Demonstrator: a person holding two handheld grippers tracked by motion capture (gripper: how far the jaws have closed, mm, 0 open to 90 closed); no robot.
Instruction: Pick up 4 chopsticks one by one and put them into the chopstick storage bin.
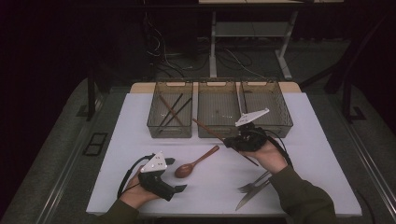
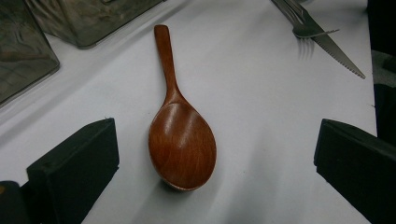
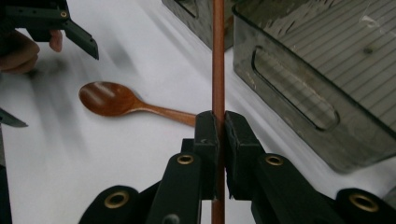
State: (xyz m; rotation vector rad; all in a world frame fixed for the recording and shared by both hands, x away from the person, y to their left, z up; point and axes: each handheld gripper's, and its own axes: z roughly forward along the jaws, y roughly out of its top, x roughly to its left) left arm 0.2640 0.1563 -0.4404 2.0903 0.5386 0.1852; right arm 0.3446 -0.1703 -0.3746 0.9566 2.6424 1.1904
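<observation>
The fingers (image 3: 205,140) of the right gripper (image 3: 217,149) are clenched on a thin reddish-brown chopstick (image 3: 218,56), which runs straight up between the pads in the right gripper view. In the high view that gripper (image 1: 232,142) holds the chopstick (image 1: 210,130) slanted above the counter (image 1: 140,116), its far end over the front wall of the middle bin (image 1: 218,130). The left gripper (image 1: 175,175) rests low near the counter's front edge with its fingers (image 2: 74,163) released and spread wide; the wooden spoon (image 2: 180,135) lies on the counter between them, touched by neither, bowl toward the gripper and handle pointing away.

Largest to smallest: the white counter carries three smoky see-through bins in a row at the back. The left bin (image 1: 170,128) holds two more chopsticks (image 1: 173,112), crossed. The right bin (image 1: 275,126) stands just beside the middle one. A fork (image 1: 250,185) and a serrated knife (image 1: 247,198) lie together by the right sleeve. No writing or labels can be read.
</observation>
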